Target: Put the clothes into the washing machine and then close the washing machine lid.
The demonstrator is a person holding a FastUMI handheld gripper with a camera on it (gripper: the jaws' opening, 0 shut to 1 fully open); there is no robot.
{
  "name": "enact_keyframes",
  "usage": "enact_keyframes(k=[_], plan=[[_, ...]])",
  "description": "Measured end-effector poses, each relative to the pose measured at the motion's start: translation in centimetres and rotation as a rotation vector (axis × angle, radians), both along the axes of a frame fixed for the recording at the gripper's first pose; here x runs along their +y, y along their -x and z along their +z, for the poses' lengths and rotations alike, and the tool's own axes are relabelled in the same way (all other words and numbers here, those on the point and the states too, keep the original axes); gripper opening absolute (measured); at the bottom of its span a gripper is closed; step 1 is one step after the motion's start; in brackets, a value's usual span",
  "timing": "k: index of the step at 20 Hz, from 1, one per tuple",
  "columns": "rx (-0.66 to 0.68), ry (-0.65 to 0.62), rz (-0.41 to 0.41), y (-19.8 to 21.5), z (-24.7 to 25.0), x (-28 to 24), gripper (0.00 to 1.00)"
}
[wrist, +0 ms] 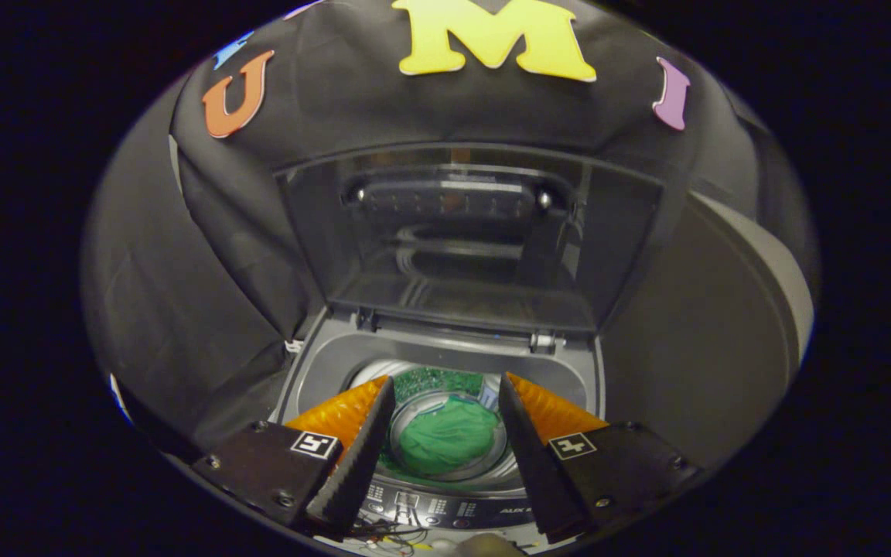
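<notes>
We saw the tongs as two tapered, ridged fingers on black screwed blocks — each block bore a small square black-and-white marker.

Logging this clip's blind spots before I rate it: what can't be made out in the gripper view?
- Green garment in the drum: its type is unreadable, bunched up and small.
- Drum sides: hidden behind the open gripper fingers.
- Control panel: markings too small, partly covered by the fingers.
- Raised lid: glare and reflections in its clear pane obscure what lies behind.
- Washing machine body: cut off below the panel.
</notes>
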State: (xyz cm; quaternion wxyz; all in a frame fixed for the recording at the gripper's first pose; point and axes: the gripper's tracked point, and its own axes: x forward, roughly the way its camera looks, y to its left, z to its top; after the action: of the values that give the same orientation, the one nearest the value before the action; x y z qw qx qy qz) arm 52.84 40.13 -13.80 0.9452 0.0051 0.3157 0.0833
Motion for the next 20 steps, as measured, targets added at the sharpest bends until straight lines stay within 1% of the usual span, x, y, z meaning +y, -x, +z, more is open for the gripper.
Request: enact_keyframes(k=[7,13,17,20], plan=[[-0.155,-0.033,0.008,-2.5,8.2,0.6,0.85],[-0.263,-0.036,0.010,-5.7,14.4,1.8,0.85],[-0.285,-0.041,-0.004,-8.9,16.8,2.2,0.85],[-0.287,-0.029,-0.021,-11.0,17.2,2.4,0.85]])
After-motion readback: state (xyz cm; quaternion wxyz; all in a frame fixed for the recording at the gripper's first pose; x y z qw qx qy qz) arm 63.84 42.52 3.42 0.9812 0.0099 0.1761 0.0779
